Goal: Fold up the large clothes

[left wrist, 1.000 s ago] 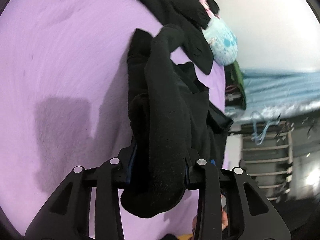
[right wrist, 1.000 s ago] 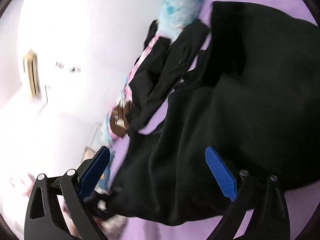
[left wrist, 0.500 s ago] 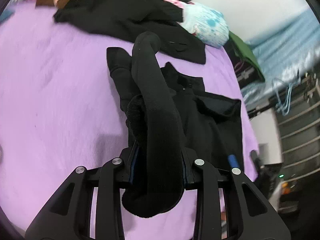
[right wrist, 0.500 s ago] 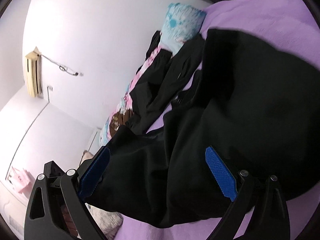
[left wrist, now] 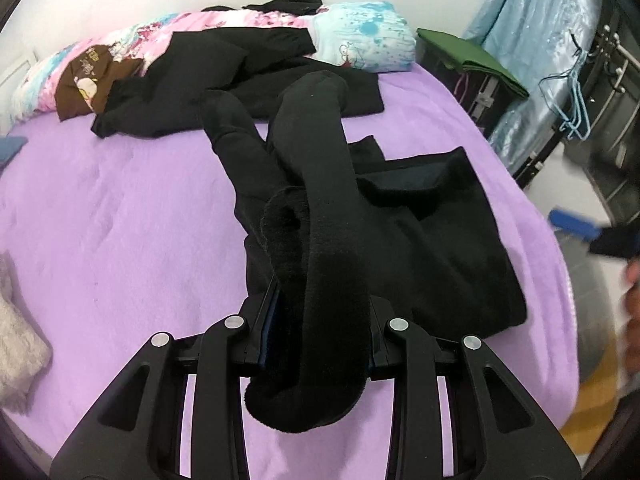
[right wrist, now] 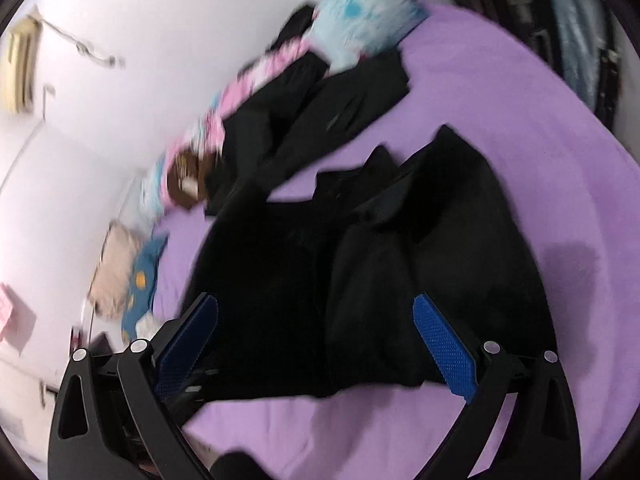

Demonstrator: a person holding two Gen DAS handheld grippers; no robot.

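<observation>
Broadly, the purple bed (left wrist: pixel 120 220) carries a black fleece garment (left wrist: pixel 440 248) — soft, thick, floppy; best taken by sleeve ends or hem. Left gripper (left wrist: pixel 316 332) is clamped on its sleeve (left wrist: pixel 320 200) — right gripper (right wrist: pixel 316 340) stands apart, empty.

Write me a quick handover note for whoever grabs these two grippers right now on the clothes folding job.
Left gripper: shut on a bunched part of the black garment, lifting it off the purple bed.
Right gripper: open, holding nothing, above the same garment.
Garment body lies crumpled on the bed; another black garment sits by the pillows.
Done: nothing visibly folded flat yet.
Left: lay the held part over, square it up, then probably the second garment.
</observation>
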